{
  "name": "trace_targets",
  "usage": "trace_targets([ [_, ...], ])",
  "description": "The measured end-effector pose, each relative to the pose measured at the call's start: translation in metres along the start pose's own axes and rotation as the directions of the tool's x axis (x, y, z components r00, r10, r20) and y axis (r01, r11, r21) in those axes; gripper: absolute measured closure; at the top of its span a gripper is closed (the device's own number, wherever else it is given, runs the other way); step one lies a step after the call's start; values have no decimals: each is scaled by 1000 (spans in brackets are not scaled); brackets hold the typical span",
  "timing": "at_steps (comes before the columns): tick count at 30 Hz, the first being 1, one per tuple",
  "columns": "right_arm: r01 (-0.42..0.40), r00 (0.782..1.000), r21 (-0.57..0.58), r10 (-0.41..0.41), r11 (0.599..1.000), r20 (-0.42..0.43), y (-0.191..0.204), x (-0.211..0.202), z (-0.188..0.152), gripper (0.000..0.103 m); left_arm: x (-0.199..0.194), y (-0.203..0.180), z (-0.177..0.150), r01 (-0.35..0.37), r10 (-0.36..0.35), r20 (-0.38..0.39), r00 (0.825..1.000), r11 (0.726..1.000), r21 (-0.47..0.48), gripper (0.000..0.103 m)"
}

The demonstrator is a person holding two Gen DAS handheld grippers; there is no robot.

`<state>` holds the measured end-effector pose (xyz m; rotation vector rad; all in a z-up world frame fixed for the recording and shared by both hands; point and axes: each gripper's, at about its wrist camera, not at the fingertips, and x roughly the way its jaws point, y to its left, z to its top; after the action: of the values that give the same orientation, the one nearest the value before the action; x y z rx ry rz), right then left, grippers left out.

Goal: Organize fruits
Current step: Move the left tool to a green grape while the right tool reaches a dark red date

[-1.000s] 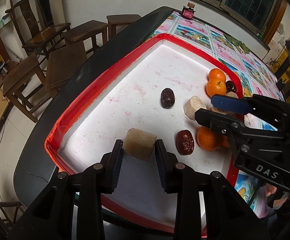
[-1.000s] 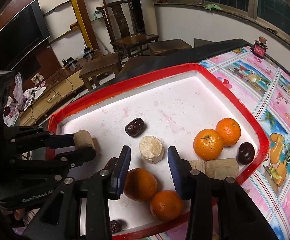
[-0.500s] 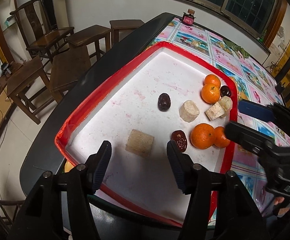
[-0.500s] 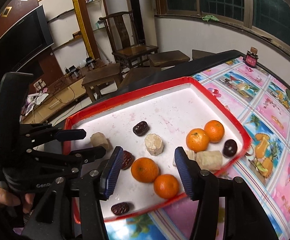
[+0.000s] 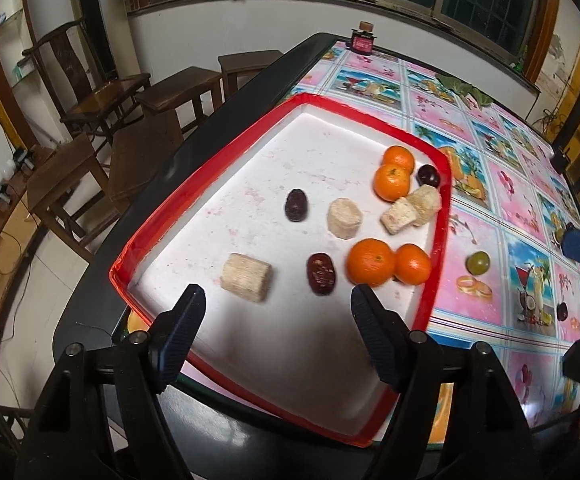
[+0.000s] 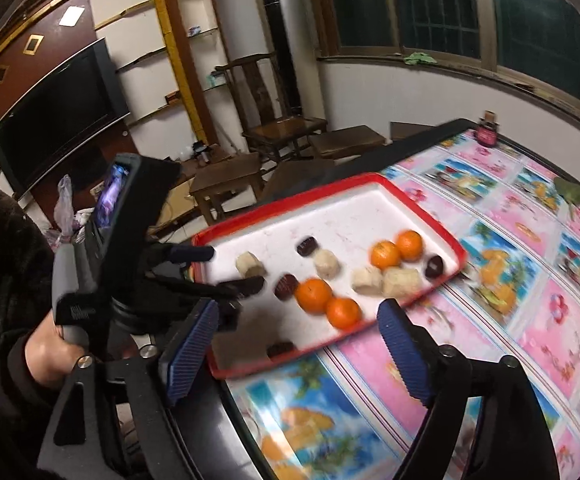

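Observation:
A red-rimmed white tray (image 5: 210, 176) holds several oranges, dark dates and beige cut pieces. My left gripper (image 5: 279, 304) hovers over the tray's near end, its jaws opening with nothing between them. Just beyond its tips lie a beige piece (image 5: 246, 278), a date (image 5: 321, 274) and two oranges (image 5: 370, 262). My right gripper (image 6: 298, 316) hangs high over the tray's front edge, jaws opening and empty. The same two oranges (image 6: 314, 294) lie far below it, and another date (image 6: 280, 348) sits by the rim. The left gripper (image 6: 232, 268) shows at the tray's left end.
The tray sits on a table with a pink fruit-print cloth (image 5: 510, 200) and a black edge. A small red jar (image 5: 362, 40) stands at the far end. Wooden chairs and stools (image 5: 170, 92) stand left of the table. A hand (image 6: 50, 352) holds the left gripper.
The left gripper has let go of the beige piece, opened and drawn back. The right gripper has opened wide and pulled back and up from the oranges, so the tray looks smaller.

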<state>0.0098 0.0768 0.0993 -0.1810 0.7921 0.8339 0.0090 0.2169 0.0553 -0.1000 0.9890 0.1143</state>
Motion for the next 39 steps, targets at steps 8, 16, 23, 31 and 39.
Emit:
trace_targets([
  [8,115,993,126,-111,985,-35,-61,-49,-56,16,-15,-31,-5,27,-28,10,1000,998,62,28],
  [16,226,973,228,-210,947,-90,-108,-89,-115,16,-23,-71,-9,89,-91,8,996,985,149,27],
  [23,256,966,302,-230,918,-120,-128,-105,-146,16,-15,-108,-14,140,-136,-33,990,967,214,27],
  [31,277,959,341,-240,898,-149,-143,-105,-160,17,-1,-138,-20,212,-200,-73,977,947,243,27],
  [39,339,939,351,-289,873,-187,-154,-91,-165,29,18,-151,-7,264,-250,-90,964,940,218,28],
])
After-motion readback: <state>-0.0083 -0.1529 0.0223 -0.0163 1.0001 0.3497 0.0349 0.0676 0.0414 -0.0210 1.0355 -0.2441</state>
